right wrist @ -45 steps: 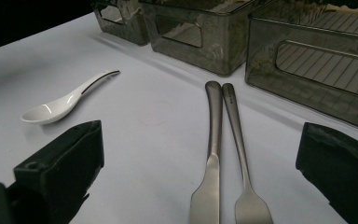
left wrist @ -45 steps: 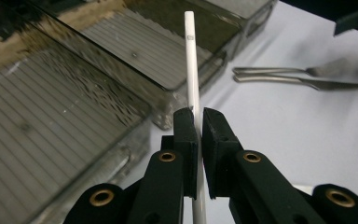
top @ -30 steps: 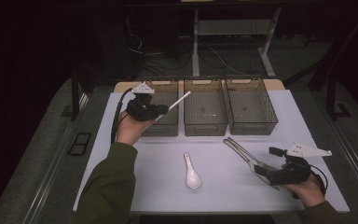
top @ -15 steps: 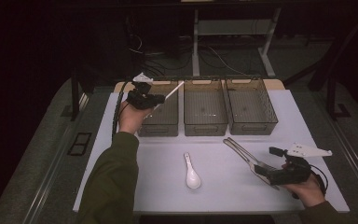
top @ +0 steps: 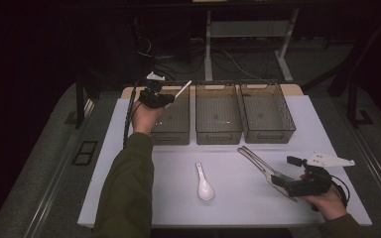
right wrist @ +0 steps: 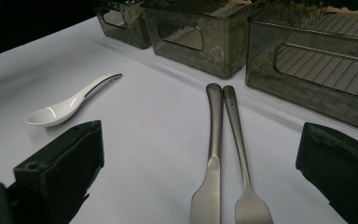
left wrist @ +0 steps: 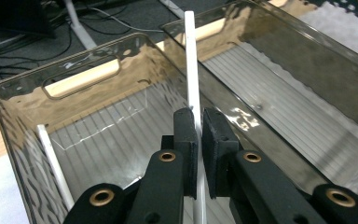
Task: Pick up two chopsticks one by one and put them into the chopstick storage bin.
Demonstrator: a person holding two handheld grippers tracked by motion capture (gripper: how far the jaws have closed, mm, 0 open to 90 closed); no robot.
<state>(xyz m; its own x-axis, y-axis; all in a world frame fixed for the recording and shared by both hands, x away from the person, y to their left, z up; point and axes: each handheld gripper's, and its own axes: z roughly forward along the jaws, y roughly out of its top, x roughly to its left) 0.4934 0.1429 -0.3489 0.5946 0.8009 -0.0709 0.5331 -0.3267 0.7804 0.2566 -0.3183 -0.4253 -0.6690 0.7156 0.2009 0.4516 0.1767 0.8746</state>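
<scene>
Our left claw [left wrist: 199, 122] grips a white chopstick [left wrist: 192, 70] above the leftmost smoked bin [left wrist: 81, 79]. Our right claw [right wrist: 200, 172] rests released on the white surface [right wrist: 158, 116], its jaws either side of two metal utensils [right wrist: 214, 154].

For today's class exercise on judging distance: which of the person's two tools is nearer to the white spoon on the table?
Right. The right tool rests on the table beside the white spoon, with metal cutlery between its jaws. The left tool is up over the left bin, gripping a white stick.
</scene>
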